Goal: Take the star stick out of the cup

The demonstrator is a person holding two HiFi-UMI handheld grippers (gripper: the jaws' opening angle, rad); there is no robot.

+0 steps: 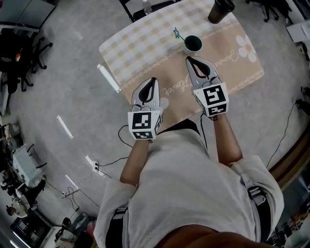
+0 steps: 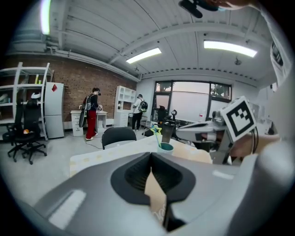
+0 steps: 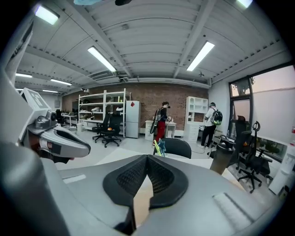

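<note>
- My right gripper (image 1: 190, 59) is just short of the cup (image 1: 193, 43), jaws pressed together and empty.
- My left gripper (image 1: 153, 80) is further back and also closed on nothing.
- One star stick (image 1: 177, 34) stands in the one cup, beyond both tools.

2 grippers (image 1: 153, 81) (image 1: 189, 59), 1 cup (image 1: 193, 43), 1 star stick (image 1: 178, 35), 1 dark tumbler (image 1: 220, 10)
</note>
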